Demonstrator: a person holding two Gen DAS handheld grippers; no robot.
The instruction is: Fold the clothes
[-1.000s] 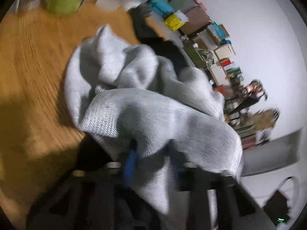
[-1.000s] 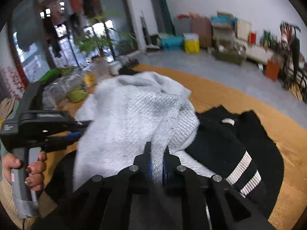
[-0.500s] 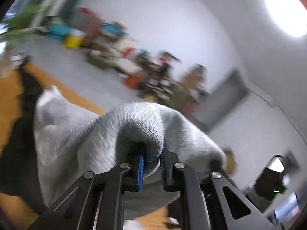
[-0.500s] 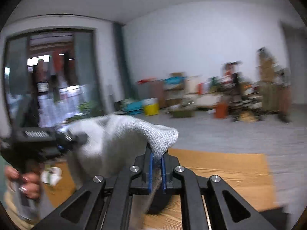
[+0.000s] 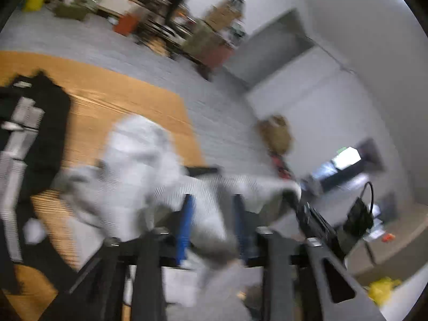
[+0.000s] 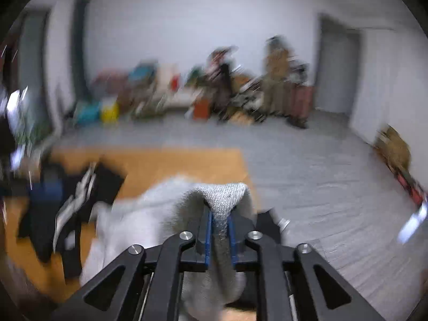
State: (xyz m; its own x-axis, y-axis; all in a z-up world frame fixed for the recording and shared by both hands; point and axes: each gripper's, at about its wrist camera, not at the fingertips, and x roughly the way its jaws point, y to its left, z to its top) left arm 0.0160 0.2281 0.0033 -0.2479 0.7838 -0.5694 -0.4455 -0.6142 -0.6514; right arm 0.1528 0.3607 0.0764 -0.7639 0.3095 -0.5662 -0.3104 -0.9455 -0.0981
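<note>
Left gripper [image 5: 212, 219]: jaws opening, blue pads well apart, grey knit sweater [image 5: 139, 165] lying loose between them, pads not pressing on it as far as the blur allows. Right gripper [image 6: 219, 230]: jaws opening too, a fold of the same sweater [image 6: 224, 198] standing up between the blue pads and draping over their tips; whether the pads touch the knit, hard to tell. From the left view, sweater bunched in a pale heap near the far right corner of the wooden counter [image 5: 120, 99], part of it spilling toward the gripper past the counter's near edge. Right gripper's black body [image 5: 318, 224] visible at the right of that view, a strip of sweater reaching toward it. Black garment with white stripes [image 5: 24, 139] spread flat along the counter's left side, just beside the sweater. In the right view, same black garment [image 6: 77, 208] left of the grey heap, on the counter [image 6: 171, 165]. Beyond the counter's far edge, grey floor [image 6: 307, 165], then blurred boxes and clutter [image 6: 227, 93] against a white wall.
</note>
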